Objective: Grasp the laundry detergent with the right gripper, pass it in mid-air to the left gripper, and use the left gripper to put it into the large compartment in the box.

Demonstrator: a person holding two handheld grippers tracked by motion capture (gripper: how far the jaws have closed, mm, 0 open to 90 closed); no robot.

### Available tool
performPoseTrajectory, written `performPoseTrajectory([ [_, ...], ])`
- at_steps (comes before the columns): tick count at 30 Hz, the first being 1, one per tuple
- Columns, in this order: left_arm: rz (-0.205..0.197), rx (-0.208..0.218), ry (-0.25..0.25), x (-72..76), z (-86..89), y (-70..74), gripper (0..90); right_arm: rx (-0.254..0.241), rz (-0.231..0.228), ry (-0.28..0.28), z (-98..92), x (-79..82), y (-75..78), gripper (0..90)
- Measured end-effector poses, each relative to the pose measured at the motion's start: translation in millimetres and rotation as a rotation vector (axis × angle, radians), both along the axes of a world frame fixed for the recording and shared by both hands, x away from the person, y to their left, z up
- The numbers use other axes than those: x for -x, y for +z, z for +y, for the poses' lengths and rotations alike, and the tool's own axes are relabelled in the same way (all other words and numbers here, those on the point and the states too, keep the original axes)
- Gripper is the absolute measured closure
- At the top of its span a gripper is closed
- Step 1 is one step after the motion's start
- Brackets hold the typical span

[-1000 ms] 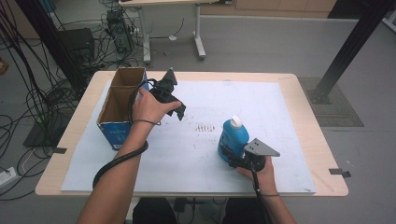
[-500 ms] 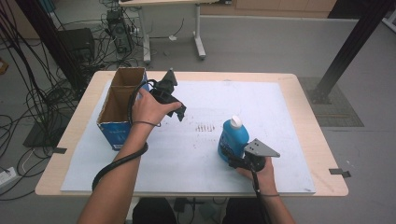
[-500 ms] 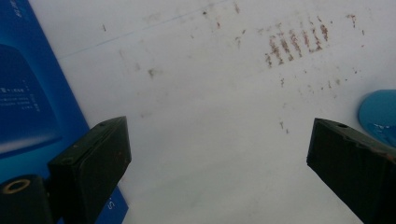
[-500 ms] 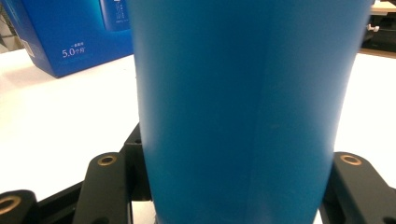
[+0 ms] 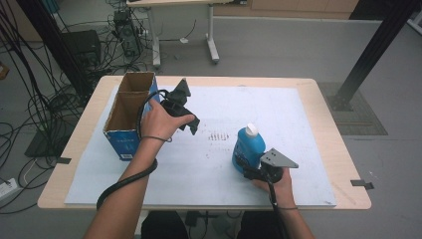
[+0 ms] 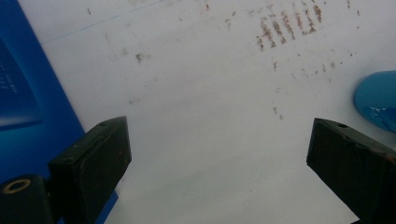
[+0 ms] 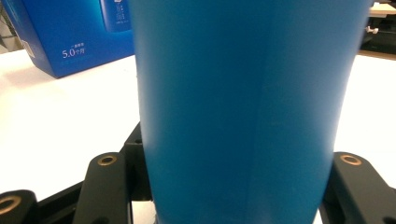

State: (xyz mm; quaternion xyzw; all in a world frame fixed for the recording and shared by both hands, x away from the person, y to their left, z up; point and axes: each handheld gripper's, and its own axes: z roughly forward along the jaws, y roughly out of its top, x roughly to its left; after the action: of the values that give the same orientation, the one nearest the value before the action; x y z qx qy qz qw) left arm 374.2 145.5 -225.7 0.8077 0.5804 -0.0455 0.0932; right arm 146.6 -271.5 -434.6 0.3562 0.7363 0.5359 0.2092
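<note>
A blue bottle (image 5: 247,147) with a white cap stands upright on the white sheet (image 5: 298,119), right of centre. My right gripper (image 5: 242,164) is shut on the bottle's lower body; in the right gripper view the bottle (image 7: 243,107) sits between the two black jaws. My left gripper (image 5: 191,125) hangs above the sheet beside the blue cardboard box (image 5: 127,114), pointing down with its jaws wide apart and nothing between them. In the left gripper view the box side (image 6: 28,93) is at the left and a part of the bottle (image 6: 376,98) at the right edge.
The open-topped box stands at the sheet's left edge, its blue side (image 7: 70,37) in the right gripper view. Brown marks (image 5: 217,136) stain the sheet's middle. Beyond the table (image 5: 323,99) are cables, a desk frame (image 5: 211,35) and a black post (image 5: 368,55).
</note>
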Motion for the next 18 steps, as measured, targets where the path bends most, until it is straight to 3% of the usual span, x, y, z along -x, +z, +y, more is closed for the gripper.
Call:
performPoseTrajectory([
  [18,-0.010,0.017,0.001,21.1,0.7,-7.3,7.1,-0.002,-0.003,0.001,-0.4,-0.1,-0.8,41.3],
])
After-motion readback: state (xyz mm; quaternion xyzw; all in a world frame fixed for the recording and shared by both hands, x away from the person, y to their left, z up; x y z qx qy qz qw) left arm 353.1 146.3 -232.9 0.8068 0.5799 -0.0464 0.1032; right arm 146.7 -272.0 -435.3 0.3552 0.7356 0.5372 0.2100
